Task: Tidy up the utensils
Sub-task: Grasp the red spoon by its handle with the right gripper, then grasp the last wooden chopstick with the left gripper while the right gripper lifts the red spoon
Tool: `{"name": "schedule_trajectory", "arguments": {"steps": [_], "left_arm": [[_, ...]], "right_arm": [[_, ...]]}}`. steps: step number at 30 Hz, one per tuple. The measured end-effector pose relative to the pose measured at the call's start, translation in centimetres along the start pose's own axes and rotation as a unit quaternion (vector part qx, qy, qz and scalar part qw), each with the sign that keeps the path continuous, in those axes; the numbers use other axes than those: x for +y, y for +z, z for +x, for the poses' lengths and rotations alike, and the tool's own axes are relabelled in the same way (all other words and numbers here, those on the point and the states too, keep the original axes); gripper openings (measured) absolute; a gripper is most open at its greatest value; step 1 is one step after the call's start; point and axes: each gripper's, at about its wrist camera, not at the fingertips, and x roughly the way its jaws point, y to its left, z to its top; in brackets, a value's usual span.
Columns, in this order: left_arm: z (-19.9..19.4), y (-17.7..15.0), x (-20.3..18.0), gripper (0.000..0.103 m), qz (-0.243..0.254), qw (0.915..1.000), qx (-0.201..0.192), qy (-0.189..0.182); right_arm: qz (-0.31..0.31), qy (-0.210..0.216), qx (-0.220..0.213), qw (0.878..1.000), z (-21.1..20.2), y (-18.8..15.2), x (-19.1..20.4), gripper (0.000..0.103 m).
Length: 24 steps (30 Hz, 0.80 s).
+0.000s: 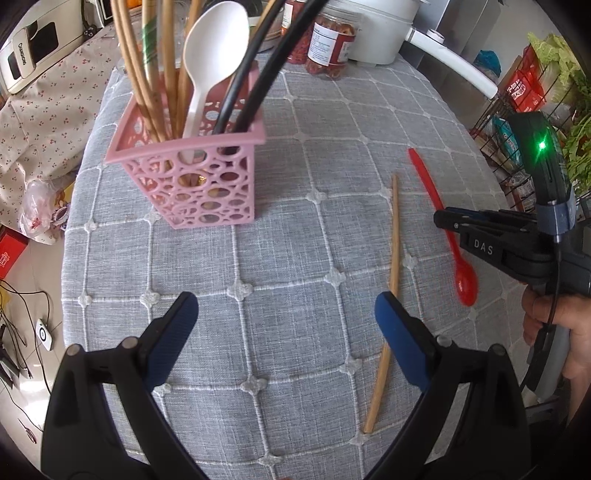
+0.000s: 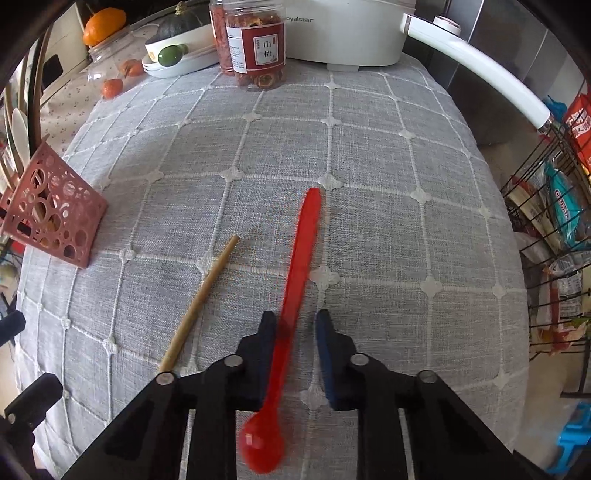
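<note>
A red plastic spoon lies on the grey checked tablecloth, bowl toward me and slightly blurred. My right gripper is shut on its handle just above the bowl; the left wrist view shows the same grip from the side, right gripper over the red spoon. A single wooden chopstick lies left of the spoon. My left gripper hangs open over bare cloth, its right finger beside the chopstick. The pink perforated holder stands upright with several chopsticks, a white spoon and black utensils in it.
Two clear jars and a white cooker with a long handle stand at the table's far edge. A dish with fruit sits far left. A black wire rack of packets runs along the right side.
</note>
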Motion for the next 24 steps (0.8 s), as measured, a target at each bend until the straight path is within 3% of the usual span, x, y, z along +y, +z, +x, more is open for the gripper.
{"name": "schedule_trajectory", "arguments": {"steps": [1, 4, 7, 10, 12, 16, 22, 24], "left_arm": [[0.1, 0.0, -0.4, 0.096, 0.005, 1.0000, -0.001, 0.001], [0.4, 0.3, -1.6, 0.095, 0.022, 0.9997, -0.004, 0.001], [0.9, 0.6, -3.2, 0.087, 0.040, 0.9992, -0.005, -0.004], [1.8, 1.0, -4.9, 0.065, 0.053, 0.9982, -0.011, -0.027], [2.7, 1.4, -5.8, 0.046, 0.050, 0.9973, -0.009, -0.053], [4.0, 2.2, -7.5, 0.034, 0.053, 0.9958, -0.009, -0.074], [5.8, 2.6, -8.3, 0.021, 0.051, 0.9973, 0.002, -0.052], [5.7, 2.7, -8.4, 0.012, 0.051, 0.9978, -0.003, -0.041]], "right_arm": [[0.004, 0.004, 0.003, 1.000, -0.1, -0.2, -0.5, 0.009], [0.026, 0.037, 0.012, 0.999, -0.2, -0.7, -2.4, 0.009], [0.033, 0.039, 0.008, 0.999, -0.9, -1.2, -3.9, 0.009], [0.048, 0.053, 0.000, 0.997, -1.8, -1.7, -5.4, 0.009], [0.054, 0.058, -0.007, 0.997, -2.5, -2.1, -6.3, 0.009], [0.065, 0.072, -0.013, 0.995, -3.0, -2.7, -7.9, 0.009], [0.082, 0.094, -0.019, 0.992, -3.5, -2.8, -8.8, 0.009], [0.082, 0.099, -0.021, 0.991, -3.6, -2.8, -8.7, 0.009]]}}
